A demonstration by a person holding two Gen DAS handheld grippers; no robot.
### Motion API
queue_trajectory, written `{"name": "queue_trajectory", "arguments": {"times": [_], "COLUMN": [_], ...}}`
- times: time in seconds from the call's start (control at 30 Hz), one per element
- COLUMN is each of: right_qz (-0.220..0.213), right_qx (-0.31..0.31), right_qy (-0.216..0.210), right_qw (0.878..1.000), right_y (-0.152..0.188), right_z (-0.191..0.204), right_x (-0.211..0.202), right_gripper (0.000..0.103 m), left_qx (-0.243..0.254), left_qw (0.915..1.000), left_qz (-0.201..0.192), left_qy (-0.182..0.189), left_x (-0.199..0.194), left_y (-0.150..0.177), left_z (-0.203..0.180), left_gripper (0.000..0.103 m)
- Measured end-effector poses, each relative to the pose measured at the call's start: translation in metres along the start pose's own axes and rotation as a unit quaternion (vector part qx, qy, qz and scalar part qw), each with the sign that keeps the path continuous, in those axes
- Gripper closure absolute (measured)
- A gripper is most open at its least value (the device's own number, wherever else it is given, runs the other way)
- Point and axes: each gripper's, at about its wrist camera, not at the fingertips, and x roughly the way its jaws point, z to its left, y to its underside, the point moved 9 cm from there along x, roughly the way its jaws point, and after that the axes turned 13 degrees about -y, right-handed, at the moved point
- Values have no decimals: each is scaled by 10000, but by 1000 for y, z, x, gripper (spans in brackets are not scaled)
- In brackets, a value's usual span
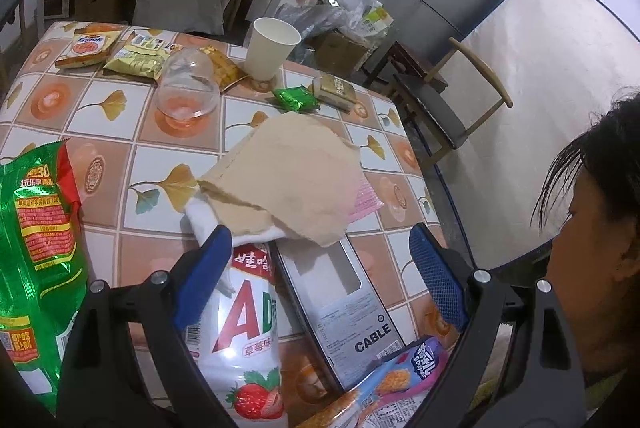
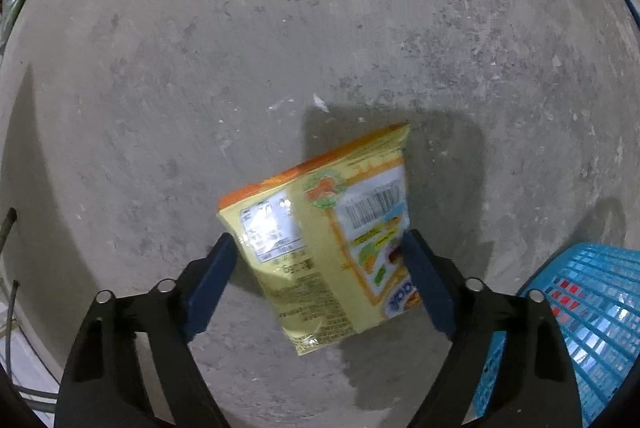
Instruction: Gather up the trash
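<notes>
Starting close in on the right side: the right gripper [image 2: 318,260] points straight down at a bare concrete floor [image 2: 280,27], and a yellow snack bag [image 2: 320,240] sits between its blue pads. The pad on the right of the picture overlaps the bag's edge, while the pad on the left looks just clear of it, so the jaws are spread wide and it's hard to say the bag is actually pinched. The bag is blurred, barcode side up, and throws a shadow on the floor. At the lower right corner there's a blue plastic basket [image 2: 580,308], just beside the gripper.

Left side: the left gripper [image 1: 320,268] has its fingers spread wide over a cluttered tiled-pattern table [image 1: 100,107]. Right between them stand a white strawberry drink bottle [image 1: 244,328] and a grey cable box [image 1: 344,308], with a purple snack wrapper [image 1: 400,368] at the bottom. The pad on the left overlaps the bottle's shoulder; whether it touches is unclear. A torn piece of brown cardboard [image 1: 292,183] lies over the bottle top. A green chip bag [image 1: 36,248] is at the left edge.

Further back: a clear plastic dome lid [image 1: 188,87], a white paper cup [image 1: 272,47], a small green wrapper [image 1: 296,97] and several snack packets [image 1: 136,57]. A person's head shows at the right edge.
</notes>
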Motion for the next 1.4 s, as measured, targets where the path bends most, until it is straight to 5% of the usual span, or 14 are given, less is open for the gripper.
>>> {"name": "queue_trajectory", "arguments": {"times": [0.23,0.43,0.6,0.87,0.97,1.07,1.17,1.27,1.4], "right_qz": [-105,-146,-384,-1519,-2125,-2308,-2151,-2006,-1767], "right_qx": [257,387,237,-1082,-1086,-626,280,1092,1717], "right_qy": [48,-94,-610,-2018,-1836,-1383,-952,-662,-576], "right_qw": [9996,9991,9971,9615,9536,9611,9715,9713,9675], "right_y": [2,10,17,95,120,133,143,150,155], "right_z": [-17,-22,3,92,64,6,-75,-139,-177], "right_x": [-10,-19,-53,-241,-311,-332,-312,-278,-248], "right_gripper": [56,70,73,73,73,73,70,57,35], "left_qx": [7,-29,-16,53,43,92,102,80,84], "left_qw": [10000,9999,9995,9985,9981,9973,9970,9972,9975], "left_qz": [-58,-118,-232,-398,-443,-548,-587,-581,-565], "left_qy": [14,75,205,377,426,489,485,459,407], "left_x": [-3,-9,-22,-38,-44,-52,-56,-61,-72], "left_y": [0,2,3,10,12,16,22,26,35], "left_z": [1,0,-6,-17,-19,-20,-19,-16,-13], "left_gripper": [17,17,17,17,17,17,17,17,17]}}
